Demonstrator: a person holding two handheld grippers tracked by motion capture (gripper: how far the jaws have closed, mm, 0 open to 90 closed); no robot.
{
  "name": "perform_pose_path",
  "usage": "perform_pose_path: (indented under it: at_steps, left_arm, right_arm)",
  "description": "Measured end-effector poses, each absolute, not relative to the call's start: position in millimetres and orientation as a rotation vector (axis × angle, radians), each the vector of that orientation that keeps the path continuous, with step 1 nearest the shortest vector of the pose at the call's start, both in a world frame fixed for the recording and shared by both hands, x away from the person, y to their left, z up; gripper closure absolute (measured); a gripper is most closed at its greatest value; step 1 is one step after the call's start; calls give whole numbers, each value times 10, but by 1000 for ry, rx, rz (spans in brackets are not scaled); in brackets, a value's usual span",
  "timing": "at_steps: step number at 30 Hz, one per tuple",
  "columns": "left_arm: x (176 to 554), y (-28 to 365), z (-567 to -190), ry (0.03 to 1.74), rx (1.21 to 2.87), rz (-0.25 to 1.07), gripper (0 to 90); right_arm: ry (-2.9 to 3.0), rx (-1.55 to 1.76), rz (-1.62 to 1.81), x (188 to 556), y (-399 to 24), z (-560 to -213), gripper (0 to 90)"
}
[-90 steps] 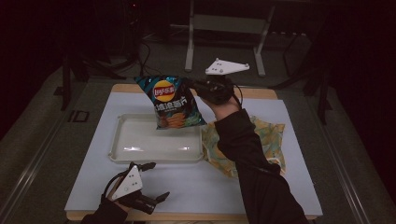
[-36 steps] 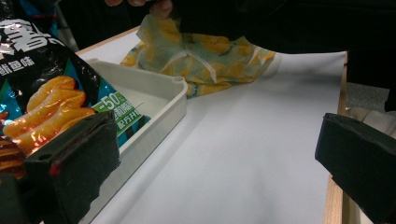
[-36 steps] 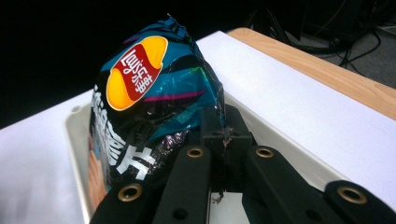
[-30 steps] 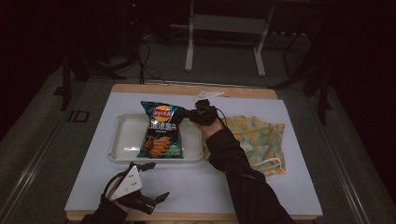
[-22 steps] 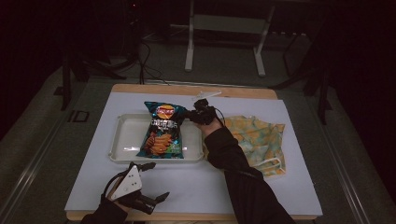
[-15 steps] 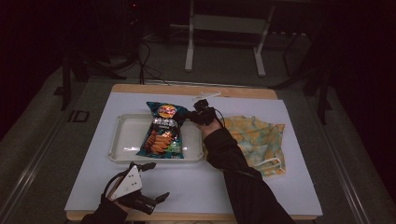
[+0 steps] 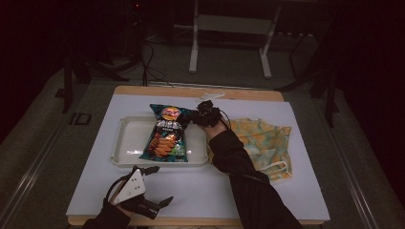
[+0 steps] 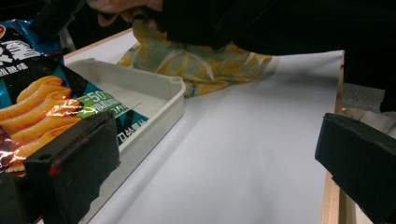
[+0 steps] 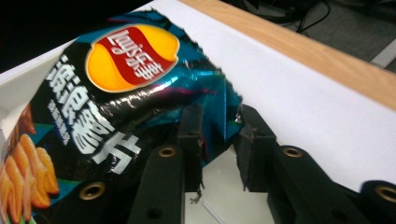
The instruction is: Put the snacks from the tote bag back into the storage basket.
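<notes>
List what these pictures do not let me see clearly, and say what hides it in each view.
- Tray floor under the bag: hidden by the bag, high view.
- Cloth, left part: covered by the sleeve, high view.
- Bag's lower half: cut off by the frame edge and the right gripper, right gripper view.
- Left gripper: wrist hidden by its plate, high view.
</notes>
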State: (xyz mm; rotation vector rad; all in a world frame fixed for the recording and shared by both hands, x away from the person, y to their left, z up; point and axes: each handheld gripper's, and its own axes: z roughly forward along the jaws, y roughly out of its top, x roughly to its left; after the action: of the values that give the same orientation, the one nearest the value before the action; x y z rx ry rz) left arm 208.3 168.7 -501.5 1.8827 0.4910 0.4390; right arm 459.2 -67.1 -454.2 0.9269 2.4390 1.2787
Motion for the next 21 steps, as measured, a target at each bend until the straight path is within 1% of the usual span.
perform_pose_path:
  at_steps: [1, 4, 7, 10, 11, 12, 13, 14, 15, 16, 17, 18, 19, 20, 21]
  left_arm:
    - [2082, 1687, -5014, 492, 1884, 438, 3]
    - [2082, 1685, -5015, 492, 1882, 438, 3]
    - [2082, 1685, -5013, 492, 1883, 439, 3]
    - [2082, 1683, -5015, 495, 1883, 439, 3]
    - [2083, 1683, -5015, 494, 1883, 440, 3]
    - [2085, 1683, -5015, 494, 1883, 440, 3]
    - [2086, 1683, -5015, 495, 1883, 440, 3]
    - [2087, 1682, -5015, 495, 1884, 440, 3]
    - [2088, 1681, -5016, 495, 1884, 440, 3]
    - [2088, 1681, -5016, 495, 1885, 441, 3]
    - [2089, 1682, -5015, 495, 1887, 442, 3]
    - [2088, 1681, -5015, 496, 1886, 442, 3]
    - [2087, 1681, -5015, 497, 1886, 442, 3]
    - [2086, 1680, -5015, 499, 1884, 442, 3]
    - [2085, 1681, -5015, 500, 1883, 442, 3]
  right_arm:
    - [2432, 918, 1294, 4568, -703, -4472, 699]
    - [2421, 915, 1300, 4545, -735, -4416, 687]
    - [2414, 916, 1316, 4517, -802, -4316, 634]
    - [2405, 945, 1333, 4491, -928, -4147, 523]
    - [2405, 945, 1333, 4491, -928, -4147, 523]
    - [2403, 947, 1336, 4486, -953, -4117, 500]
    - [2399, 961, 1334, 4469, -1018, -4041, 419]
    - [2413, 968, 1328, 4466, -1047, -4005, 386]
    - [2413, 968, 1328, 4466, -1047, -4005, 386]
    - [2412, 967, 1316, 4446, -1100, -3939, 312]
    - [2412, 967, 1316, 4446, -1100, -3939, 312]
    - [2411, 971, 1313, 4436, -1123, -3907, 276]
    - [2415, 964, 1307, 4424, -1155, -3868, 265]
    - [2376, 967, 1289, 4395, -1211, -3809, 217]
    - [2376, 967, 1289, 4395, -1211, -3809, 217]
